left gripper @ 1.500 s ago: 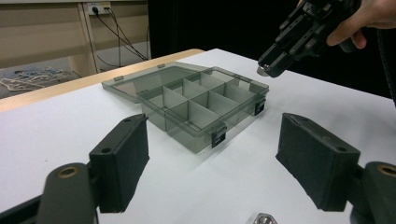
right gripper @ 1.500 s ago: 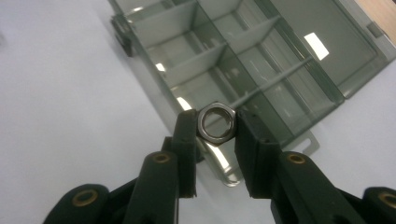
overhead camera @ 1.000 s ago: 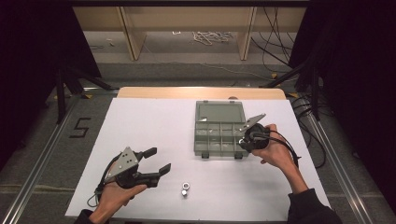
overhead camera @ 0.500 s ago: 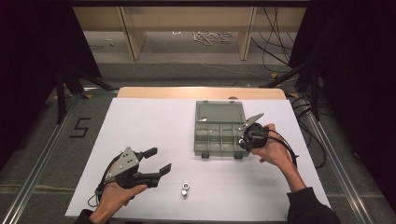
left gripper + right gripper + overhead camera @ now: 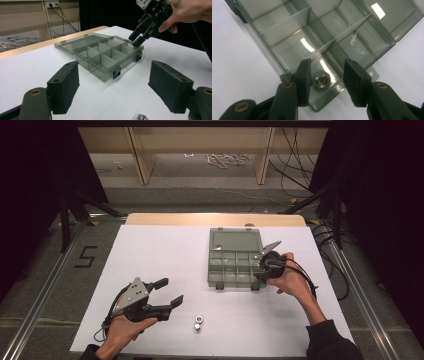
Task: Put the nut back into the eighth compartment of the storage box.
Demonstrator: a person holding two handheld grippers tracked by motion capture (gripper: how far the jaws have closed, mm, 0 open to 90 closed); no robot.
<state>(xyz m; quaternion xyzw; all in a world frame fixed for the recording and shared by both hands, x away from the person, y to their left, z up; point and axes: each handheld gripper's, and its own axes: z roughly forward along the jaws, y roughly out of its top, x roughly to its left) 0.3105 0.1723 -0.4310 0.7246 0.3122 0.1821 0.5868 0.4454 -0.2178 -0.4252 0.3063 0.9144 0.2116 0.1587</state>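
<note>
A grey see-through compartment box (image 5: 235, 262) lies open mid-table, lid flat behind it. My right gripper (image 5: 259, 271) hangs over the box's near right corner, tilted down into it. Seen in the right gripper view, its jaws (image 5: 327, 75) stand a little apart over a corner compartment. A metal nut (image 5: 321, 80) lies loose on that compartment's floor, close beside the left jaw. My left gripper (image 5: 170, 291) rests wide open at the front left, holding nothing. A second nut (image 5: 198, 322) lies on the white table just right of it, and also shows at the bottom edge (image 5: 141, 117) of the left gripper view.
The white table top (image 5: 150, 255) ends at a wooden strip along the far edge (image 5: 215, 219). From the left gripper view the box (image 5: 107, 58) lies ahead, with the right gripper (image 5: 137, 41) at its far corner. Cables trail off the table's right side.
</note>
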